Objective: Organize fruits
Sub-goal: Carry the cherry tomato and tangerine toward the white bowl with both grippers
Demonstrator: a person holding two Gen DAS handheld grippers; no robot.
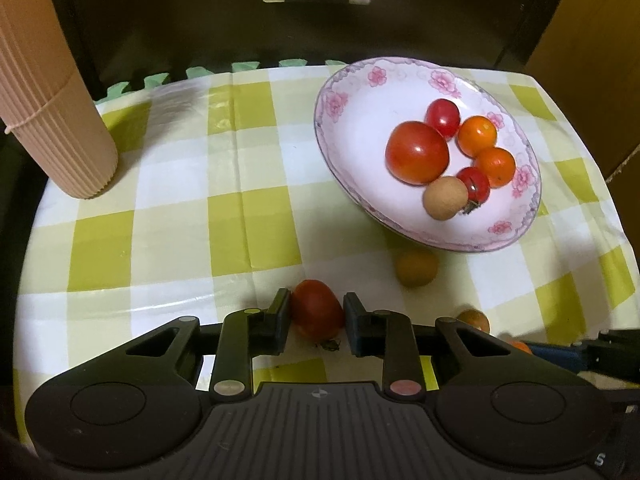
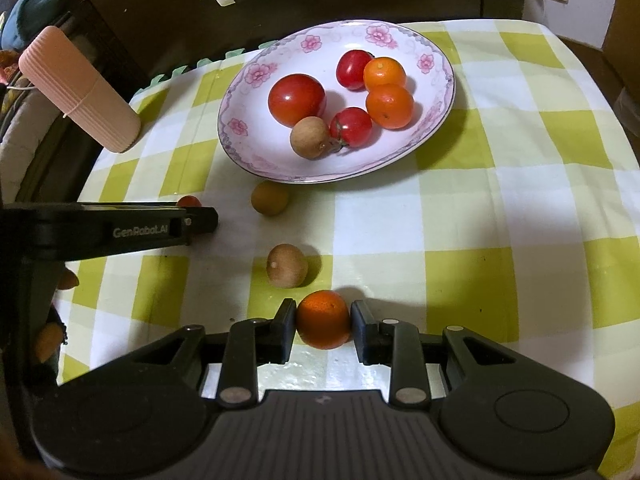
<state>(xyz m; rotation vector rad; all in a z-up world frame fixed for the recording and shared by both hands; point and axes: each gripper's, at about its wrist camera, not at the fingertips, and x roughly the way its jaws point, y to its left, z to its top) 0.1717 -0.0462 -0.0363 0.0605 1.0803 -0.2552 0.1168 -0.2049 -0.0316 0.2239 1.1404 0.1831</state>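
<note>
1. Red tomato [image 1: 317, 309] sits on the checked cloth [image 1: 160, 200] between the pads of your left gripper [image 1: 316, 322], which clamp it on both sides
2. Orange citrus [image 2: 323, 319], on the cloth, is pinched by your right gripper [image 2: 323, 330]
3. Your flowered plate [image 2: 256, 148] holds six fruits: three tomatoes, two oranges, one longan
4. Two brown longans [image 2: 287, 266] lie loose on the cloth between plate and right gripper
5. Ribbed pink cylinder [image 1: 52, 120] stands at your cloth's far left

Dark wooden drawer [image 1: 280, 20] behind a green-checked tablecloth [image 1: 180, 216].
</note>
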